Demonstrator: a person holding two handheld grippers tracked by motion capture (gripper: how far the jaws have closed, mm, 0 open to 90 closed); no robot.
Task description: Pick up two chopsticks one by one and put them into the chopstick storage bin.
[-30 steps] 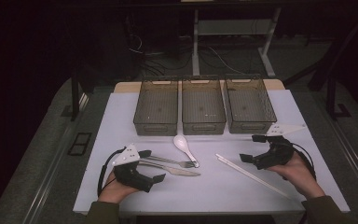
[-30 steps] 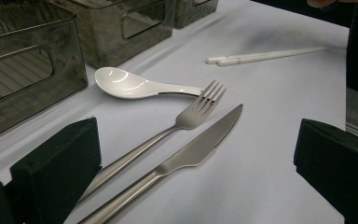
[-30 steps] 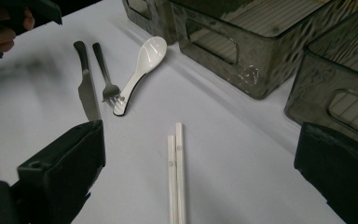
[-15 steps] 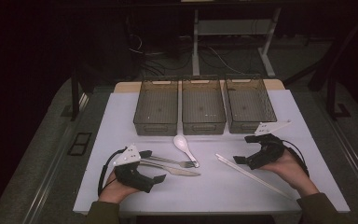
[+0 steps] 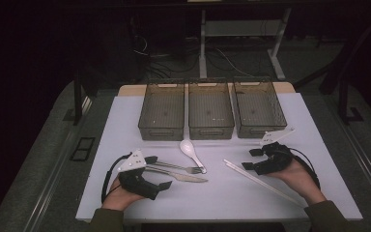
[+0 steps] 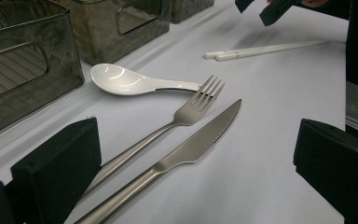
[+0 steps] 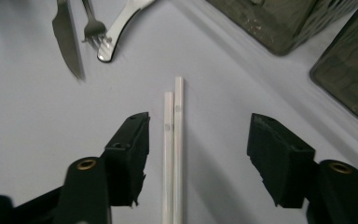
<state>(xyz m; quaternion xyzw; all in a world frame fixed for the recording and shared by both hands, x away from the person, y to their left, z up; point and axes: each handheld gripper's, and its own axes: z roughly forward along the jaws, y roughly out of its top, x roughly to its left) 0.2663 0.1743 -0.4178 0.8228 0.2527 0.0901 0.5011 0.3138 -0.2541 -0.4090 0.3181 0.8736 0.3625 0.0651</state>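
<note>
The chopsticks (image 7: 173,154), a white pair lying side by side and touching, rest flat on the desk (image 5: 125,130) at its right side, running on a slant from near the middle toward the near right edge (image 5: 263,182). In the right gripper view they lie between the two black jaws, closer to the jaw at the left of that view and touching neither. The right gripper (image 5: 252,158) has just been closing its jaws, which stand apart around the far end of the pair, with a gap on both sides. The person's right hand (image 5: 299,176) holds that gripper low over the desk.

Toward the middle of the desk lies a white spoon (image 5: 192,152), its bowl pointing to the bins. Its handle end touches the tines of a metal fork (image 6: 186,112), as the left gripper view shows. Just beside the fork, on the near side, lies a metal knife (image 6: 191,147) with a toothed edge, roughly parallel to it.

The left gripper (image 5: 158,172) sits at the handle ends of the fork and knife, its jaws wide apart with both handles running between them; no pad presses on either. The left hand (image 5: 121,195) holds it at the near left of the desk.

Behind the cutlery, three dark see-through bins (image 5: 210,110) stand in a row across the far part of the desk, close together.
</note>
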